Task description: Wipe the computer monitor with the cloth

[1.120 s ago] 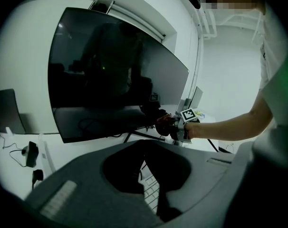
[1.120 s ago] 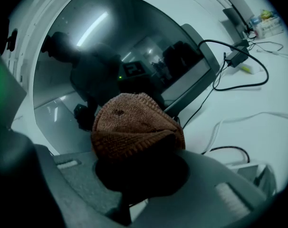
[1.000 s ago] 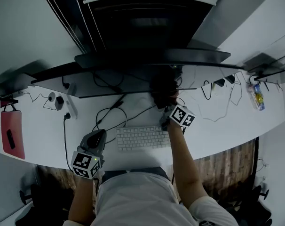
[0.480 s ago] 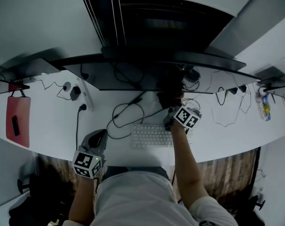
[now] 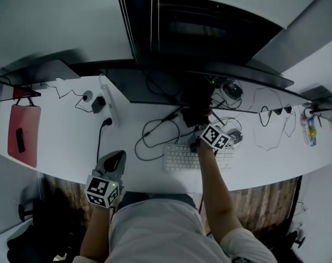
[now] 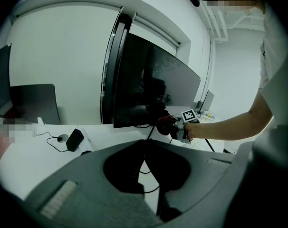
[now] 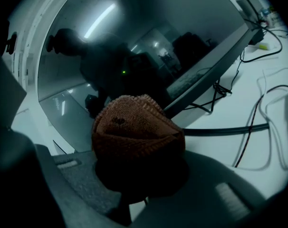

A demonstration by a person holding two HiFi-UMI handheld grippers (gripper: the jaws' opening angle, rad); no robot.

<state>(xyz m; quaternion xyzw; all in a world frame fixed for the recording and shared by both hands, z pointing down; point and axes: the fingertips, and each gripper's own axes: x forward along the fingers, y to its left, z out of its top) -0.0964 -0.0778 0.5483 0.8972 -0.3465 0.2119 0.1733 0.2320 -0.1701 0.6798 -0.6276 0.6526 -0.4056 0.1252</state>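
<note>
A wide, dark curved monitor [image 5: 171,89] stands at the back of the white desk [image 5: 62,141]. My right gripper [image 5: 199,126] is shut on a bunched rust-brown cloth [image 5: 195,114] and holds it against the lower edge of the screen, near its middle. In the right gripper view the cloth [image 7: 134,132] fills the jaws, with the glossy monitor [image 7: 134,51] right behind it. My left gripper [image 5: 115,158] hangs at the desk's near edge, left of the keyboard. Its jaws are shut on nothing [image 6: 145,148]. The left gripper view shows the monitor [image 6: 153,87] and the cloth [image 6: 164,125] from the side.
A white keyboard [image 5: 182,158] lies under my right arm, with black cables [image 5: 155,136] looping beside it. A white power strip [image 5: 110,103] and plugs sit at back left. A red pad [image 5: 22,136] lies at far left. More cables and a bottle [image 5: 310,130] lie at right.
My right gripper has carried the cloth leftward along the monitor's lower edge, from beyond the keyboard's right end to over it. The head view has turned left. The left gripper has stayed put.
</note>
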